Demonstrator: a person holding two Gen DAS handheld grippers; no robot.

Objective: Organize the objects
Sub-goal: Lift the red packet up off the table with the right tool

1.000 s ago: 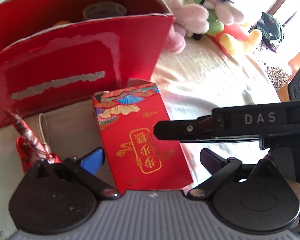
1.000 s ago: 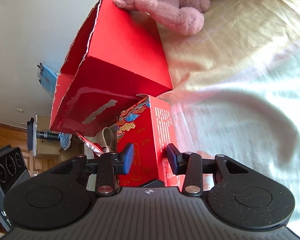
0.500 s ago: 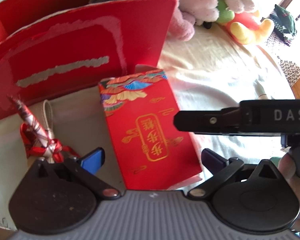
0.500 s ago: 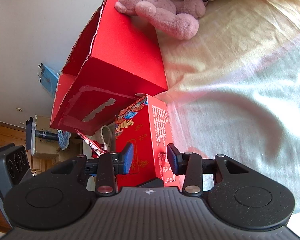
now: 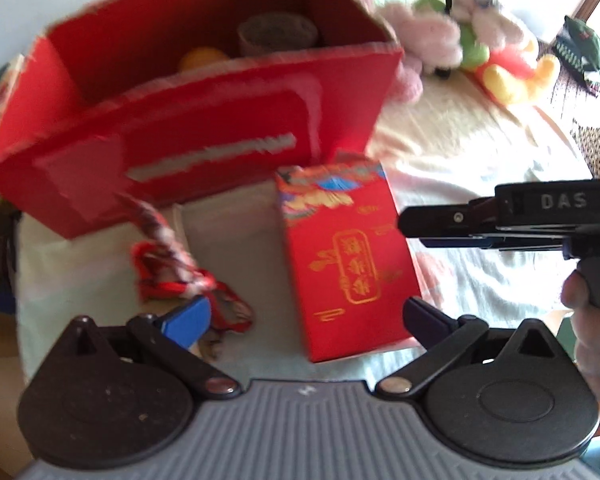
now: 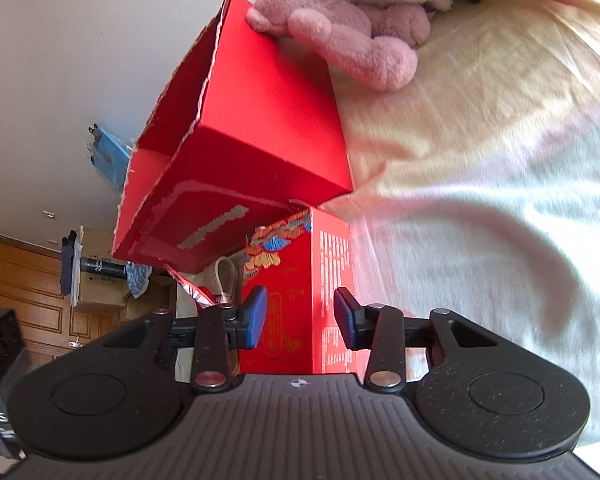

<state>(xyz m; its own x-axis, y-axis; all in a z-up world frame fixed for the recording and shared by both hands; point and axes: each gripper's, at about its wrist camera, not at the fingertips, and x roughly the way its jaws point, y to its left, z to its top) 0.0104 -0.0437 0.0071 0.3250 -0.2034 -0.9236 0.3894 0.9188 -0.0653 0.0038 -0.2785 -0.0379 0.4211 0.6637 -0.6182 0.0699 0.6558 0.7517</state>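
Since the small red carton [image 6: 296,300], standing upright on the bed just in front of the big open red box [image 6: 260,136], looks like light, stiff but crushable cardboard, the right gripper [image 6: 300,318], fingers spread astride its narrow walls without visibly touching, should pinch mid-height gently, while the left gripper [image 5: 300,318] gapes empty.

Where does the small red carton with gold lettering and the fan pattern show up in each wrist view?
Left wrist view: the small red carton with gold lettering stands centre-right, between the left claw's open fingers, front face toward the camera.
Right wrist view: the same carton sits low at centre, between the right claw's fingers, its corner edge facing the camera.
Shared landmark: the large open red cardboard box right behind it.
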